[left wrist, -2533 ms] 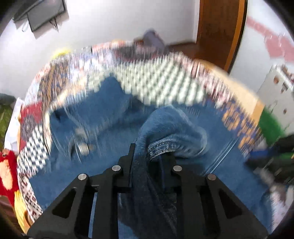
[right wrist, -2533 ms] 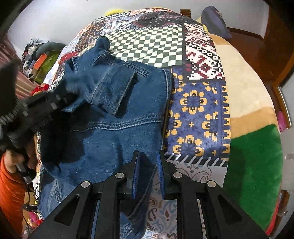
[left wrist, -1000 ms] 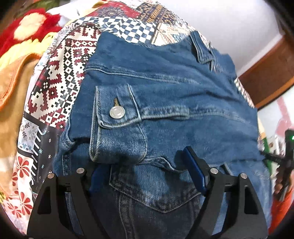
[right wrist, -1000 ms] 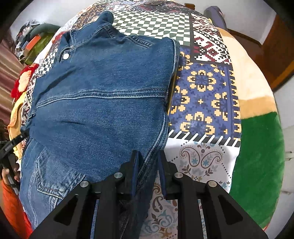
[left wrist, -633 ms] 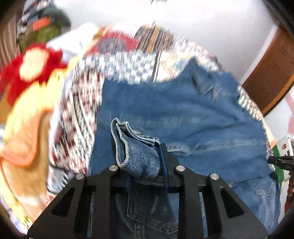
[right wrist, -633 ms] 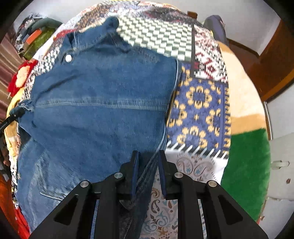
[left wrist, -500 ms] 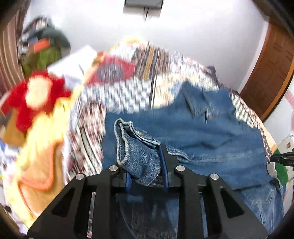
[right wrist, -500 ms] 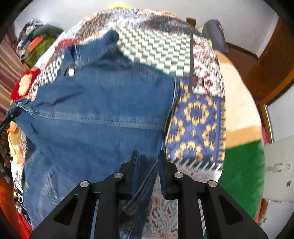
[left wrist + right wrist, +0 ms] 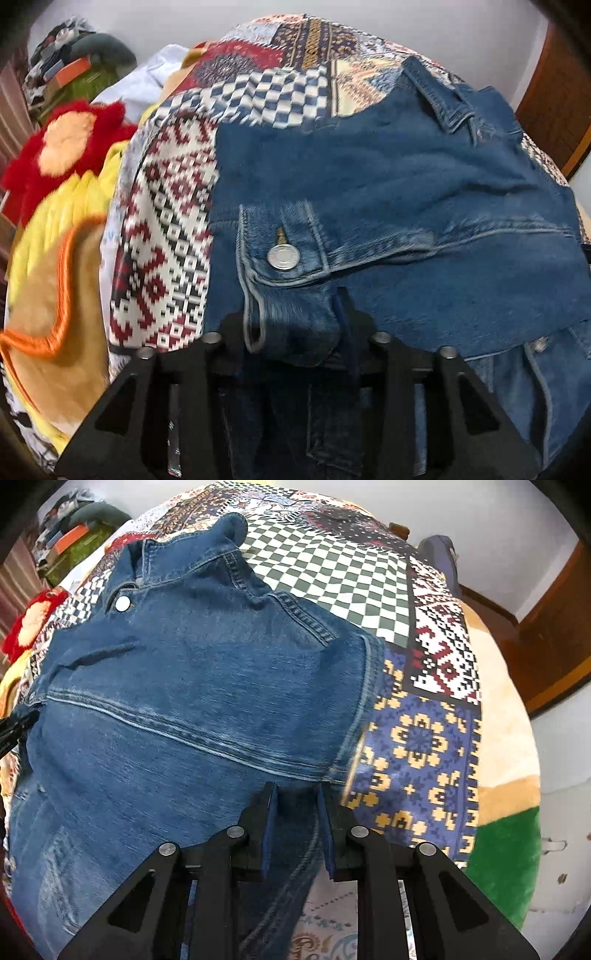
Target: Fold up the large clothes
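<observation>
Across the middle of both views a blue denim jacket [image 9: 192,709] lies spread on the patchwork bedspread [image 9: 424,738] of a bed. At the bottom centre of the left wrist view, the left hand-held gripper [image 9: 295,328] has a thick fold of the jacket's buttoned cuff [image 9: 284,258] between its fingers; its jaws have just been opening, and whether the pads still press the cloth cannot be told. At the bottom centre of the right wrist view, the right hand-held gripper [image 9: 295,827] sits over the jacket's lower right edge with its fingers slightly apart; they have just been opening, denim lies between them, and the pads appear clear of it. The jacket's collar [image 9: 221,535] points to the upper left of that frame. A red and yellow plush blanket [image 9: 55,166] sits at the left edge of the left view.
</observation>
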`<state>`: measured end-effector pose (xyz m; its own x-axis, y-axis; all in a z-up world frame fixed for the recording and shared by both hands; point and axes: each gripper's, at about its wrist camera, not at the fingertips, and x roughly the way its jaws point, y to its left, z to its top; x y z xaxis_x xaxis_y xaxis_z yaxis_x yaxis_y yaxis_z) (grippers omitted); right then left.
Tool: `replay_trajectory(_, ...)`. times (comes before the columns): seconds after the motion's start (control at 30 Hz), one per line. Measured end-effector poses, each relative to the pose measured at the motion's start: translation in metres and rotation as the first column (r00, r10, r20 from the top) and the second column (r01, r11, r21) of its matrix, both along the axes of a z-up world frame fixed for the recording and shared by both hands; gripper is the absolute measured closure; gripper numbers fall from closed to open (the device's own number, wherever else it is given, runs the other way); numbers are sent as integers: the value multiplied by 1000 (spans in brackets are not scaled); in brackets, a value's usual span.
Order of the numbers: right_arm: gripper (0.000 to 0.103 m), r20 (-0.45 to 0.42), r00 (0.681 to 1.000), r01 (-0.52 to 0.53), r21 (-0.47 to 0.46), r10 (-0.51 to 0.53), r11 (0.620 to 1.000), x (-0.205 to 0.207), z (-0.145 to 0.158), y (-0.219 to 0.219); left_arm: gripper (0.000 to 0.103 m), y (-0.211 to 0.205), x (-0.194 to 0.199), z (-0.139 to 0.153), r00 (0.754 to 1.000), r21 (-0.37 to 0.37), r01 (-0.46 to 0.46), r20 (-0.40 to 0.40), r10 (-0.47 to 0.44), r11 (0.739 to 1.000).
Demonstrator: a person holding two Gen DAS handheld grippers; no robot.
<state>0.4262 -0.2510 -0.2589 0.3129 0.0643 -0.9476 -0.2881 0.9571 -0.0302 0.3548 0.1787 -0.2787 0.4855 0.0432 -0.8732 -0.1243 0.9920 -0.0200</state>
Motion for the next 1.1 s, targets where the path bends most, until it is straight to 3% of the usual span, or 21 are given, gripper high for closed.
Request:
replay_trajectory(0.03,66,-1,1000,7,-5,-7,1000,0,-3,-3,50,0,-2,0,1000,9,-3,4,3,1000)
replay_trajectory(0.07,39,13,999,30,-30,-29,999,0,-4,-7,45,0,-4,0,1000,18,-8,7,8,1000)
replay_trajectory(0.13,9,59,995,87,-96,-82,992,-1,-6,-16,38,3,-8,1,1000,27,-14,6,13,1000)
replay_trajectory(0.27,9,15,991,132,14,-133,991,-3,-6,-38,22,9,-17,5,1000,38,-22,-14,22,999)
replay_trajectory(0.5,9,-11,988,152,124,-152,981,-3,15,-52,20,15,-31,26,1000,50,-13,-26,14,999)
replay_trajectory(0.6,9,14,990,137,189,-142,972,-6,35,-52,20,21,-33,42,1000,34,-16,10,15,999)
replay_trajectory(0.67,9,39,990,120,226,-132,967,-6,50,-52,14,29,-28,57,998,2,-30,47,30,1000)
replay_trajectory(0.8,9,82,990,94,233,-116,968,3,65,-47,10,46,-6,72,995,-29,-59,82,61,998)
replay_trajectory(0.97,9,98,989,86,228,-110,970,22,64,-44,10,65,37,59,992,-72,-107,60,111,992)
replay_trajectory(1.1,9,51,989,121,263,-139,957,42,48,-48,10,71,68,34,995,-135,-99,3,101,986)
